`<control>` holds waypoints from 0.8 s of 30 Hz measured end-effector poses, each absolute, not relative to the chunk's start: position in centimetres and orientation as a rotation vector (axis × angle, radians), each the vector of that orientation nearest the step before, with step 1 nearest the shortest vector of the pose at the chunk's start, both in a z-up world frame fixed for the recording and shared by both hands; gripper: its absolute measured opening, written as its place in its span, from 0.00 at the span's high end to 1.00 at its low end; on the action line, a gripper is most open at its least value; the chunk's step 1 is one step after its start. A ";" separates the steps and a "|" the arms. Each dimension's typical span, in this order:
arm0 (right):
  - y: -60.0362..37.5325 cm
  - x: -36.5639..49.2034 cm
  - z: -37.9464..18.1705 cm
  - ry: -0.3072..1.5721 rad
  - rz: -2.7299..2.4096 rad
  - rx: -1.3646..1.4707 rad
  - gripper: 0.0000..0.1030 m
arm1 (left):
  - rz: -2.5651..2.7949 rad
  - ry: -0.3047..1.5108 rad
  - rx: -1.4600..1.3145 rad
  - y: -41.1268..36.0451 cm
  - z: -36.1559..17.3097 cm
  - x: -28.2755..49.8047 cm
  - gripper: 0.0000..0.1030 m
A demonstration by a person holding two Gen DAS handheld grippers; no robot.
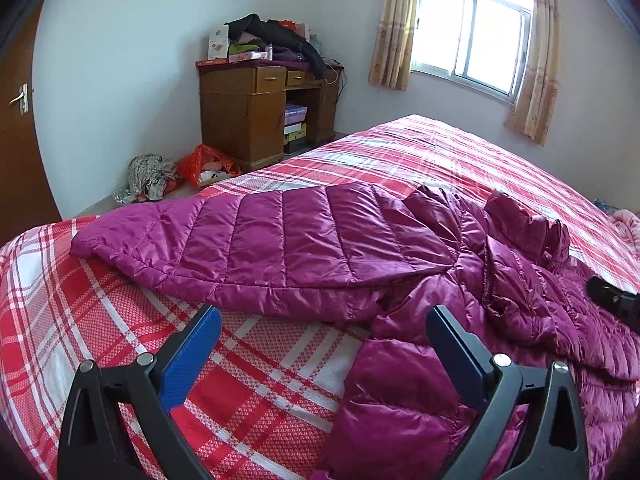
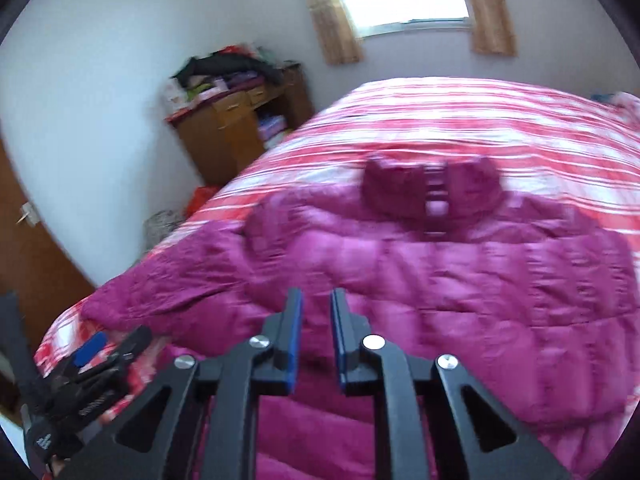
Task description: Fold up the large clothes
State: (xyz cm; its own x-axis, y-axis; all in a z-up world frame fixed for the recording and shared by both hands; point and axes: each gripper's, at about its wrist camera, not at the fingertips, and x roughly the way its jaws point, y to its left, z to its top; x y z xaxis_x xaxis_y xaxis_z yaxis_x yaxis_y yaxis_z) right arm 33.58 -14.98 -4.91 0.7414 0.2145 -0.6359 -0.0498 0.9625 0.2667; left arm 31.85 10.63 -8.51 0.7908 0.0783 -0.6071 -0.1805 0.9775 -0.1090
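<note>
A magenta quilted puffer jacket point(image 1: 304, 248) lies spread on a bed with a red and white plaid cover point(image 1: 80, 312). One sleeve stretches left across the bed. My left gripper point(image 1: 324, 316) is open and empty, low over the cover at the jacket's near edge, its right finger over a fold of jacket. In the blurred right wrist view the jacket point(image 2: 440, 272) lies flat with its collar point(image 2: 432, 188) at the far side. My right gripper point(image 2: 316, 300) hovers over the jacket's body with a narrow gap between its fingers and nothing in it. The left gripper shows at lower left point(image 2: 104, 348).
A wooden desk point(image 1: 256, 120) piled with clothes and boxes stands against the far wall. An orange bag point(image 1: 208, 164) and a crumpled bundle point(image 1: 150, 174) lie on the floor. A curtained window point(image 1: 468, 28) is at the back, a brown door point(image 1: 16, 120) at left.
</note>
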 end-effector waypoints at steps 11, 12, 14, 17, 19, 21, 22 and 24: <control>-28.9 30.5 -9.4 0.856 -0.137 0.307 0.85 | 0.112 0.630 -0.039 8.0 -8.6 31.4 0.01; -29.2 30.4 -9.9 0.861 -0.133 0.302 0.85 | 0.109 0.630 -0.025 7.7 -8.5 31.3 0.01; -29.4 30.2 -10.4 0.851 -0.124 0.286 0.88 | 0.092 0.624 0.026 6.6 -7.8 31.0 0.01; -29.1 30.2 -10.6 0.847 -0.107 0.270 0.87 | 0.063 0.619 0.086 4.5 -6.3 31.0 0.01; -29.1 30.0 -10.8 0.852 -0.100 0.256 0.87 | 0.024 0.612 0.119 2.6 -5.0 31.6 0.01; -29.0 29.5 -10.9 0.864 -0.097 0.226 0.88 | 0.027 0.615 0.158 0.2 -3.9 33.0 0.01; -29.2 29.3 -10.9 0.869 -0.098 0.209 0.89 | 0.019 0.617 0.145 -0.5 -3.6 33.7 0.01; -29.1 28.9 -10.9 0.874 -0.095 0.181 0.90 | 0.009 0.626 0.113 -1.6 -3.5 34.9 0.01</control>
State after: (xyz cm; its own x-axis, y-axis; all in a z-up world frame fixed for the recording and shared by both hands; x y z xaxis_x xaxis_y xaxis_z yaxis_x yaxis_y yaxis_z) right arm 28.92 -29.14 -10.89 0.6385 -0.0087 -0.7695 0.1568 0.9804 0.1190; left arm 34.95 -1.57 -3.47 0.8107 0.0425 -0.5840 0.0261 0.9937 0.1085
